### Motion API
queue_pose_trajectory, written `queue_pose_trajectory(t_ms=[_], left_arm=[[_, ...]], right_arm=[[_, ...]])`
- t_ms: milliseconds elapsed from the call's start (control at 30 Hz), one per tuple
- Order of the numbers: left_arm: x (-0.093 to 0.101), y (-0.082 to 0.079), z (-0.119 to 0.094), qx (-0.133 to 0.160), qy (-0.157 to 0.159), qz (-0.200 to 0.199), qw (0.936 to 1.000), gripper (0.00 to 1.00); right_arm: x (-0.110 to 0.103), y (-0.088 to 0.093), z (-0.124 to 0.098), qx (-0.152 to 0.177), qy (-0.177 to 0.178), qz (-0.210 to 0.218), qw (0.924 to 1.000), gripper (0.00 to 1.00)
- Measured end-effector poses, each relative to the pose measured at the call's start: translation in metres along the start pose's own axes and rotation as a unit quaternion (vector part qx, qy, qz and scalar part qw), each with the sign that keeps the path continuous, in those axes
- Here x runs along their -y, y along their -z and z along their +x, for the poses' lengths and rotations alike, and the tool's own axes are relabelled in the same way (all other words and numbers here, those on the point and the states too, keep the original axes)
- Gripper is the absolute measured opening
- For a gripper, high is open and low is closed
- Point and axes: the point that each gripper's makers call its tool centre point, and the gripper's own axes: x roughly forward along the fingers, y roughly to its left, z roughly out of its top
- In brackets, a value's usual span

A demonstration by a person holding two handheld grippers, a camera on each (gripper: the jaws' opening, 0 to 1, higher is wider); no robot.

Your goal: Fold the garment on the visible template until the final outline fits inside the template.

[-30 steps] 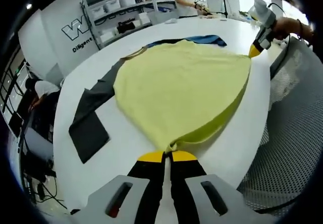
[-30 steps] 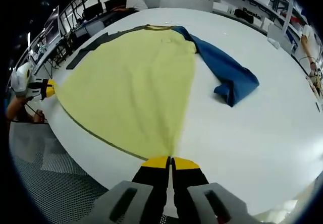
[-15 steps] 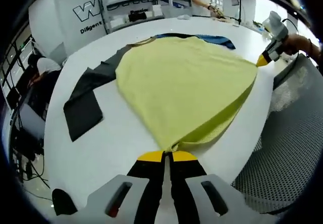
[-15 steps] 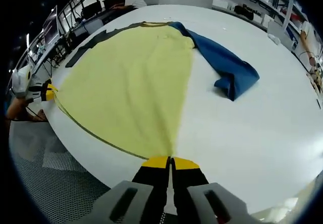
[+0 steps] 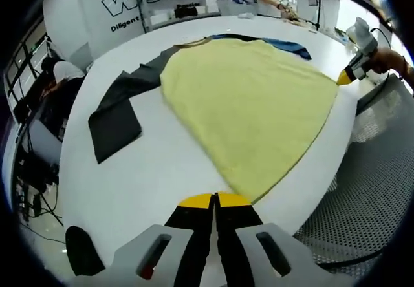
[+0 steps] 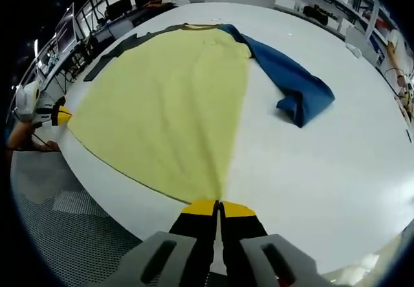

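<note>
Yellow fabric, the garment (image 6: 174,99), is spread flat across the white table (image 6: 336,170), with its blue sleeve (image 6: 291,86) trailing to one side and its grey sleeve (image 5: 116,122) to the other; no template can be made out. One hem corner is pinched by the right gripper (image 6: 218,207), while the left gripper (image 5: 213,201) is pressed together at the opposite corner, where the cloth appears to lie just free of it. The spreading step is judged nearly done, and a sleeve fold is called for next.
</note>
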Motion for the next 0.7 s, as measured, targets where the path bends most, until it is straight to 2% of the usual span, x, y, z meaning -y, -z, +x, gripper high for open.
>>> queue_pose_trajectory(t_ms=[233, 300, 433, 467, 600, 700], left_arm=[[0.003, -0.007, -0.002, 0.007, -0.001, -0.018, 0.9998, 0.17], [0.001, -0.009, -0.004, 0.009, -0.007, -0.028, 0.9995, 0.22], [-0.005, -0.015, -0.009, 0.026, -0.012, -0.060, 0.9978, 0.43], [-0.007, -0.017, -0.010, 0.031, -0.014, -0.068, 0.9971, 0.49], [-0.014, -0.024, -0.018, 0.046, -0.025, -0.083, 0.9952, 0.61], [-0.014, -0.027, -0.021, 0.046, -0.029, -0.087, 0.9948, 0.71]], right_arm=[[-0.003, -0.006, -0.004, 0.018, -0.017, 0.010, 0.9996, 0.00], [-0.003, -0.009, -0.006, 0.027, -0.021, 0.015, 0.9993, 0.04], [-0.005, -0.024, -0.014, 0.063, -0.034, 0.028, 0.9970, 0.16], [-0.005, -0.026, -0.016, 0.070, -0.036, 0.031, 0.9964, 0.22], [-0.005, -0.038, -0.023, 0.094, -0.037, 0.027, 0.9945, 0.39], [-0.007, -0.043, -0.026, 0.102, -0.042, 0.019, 0.9937, 0.48]])
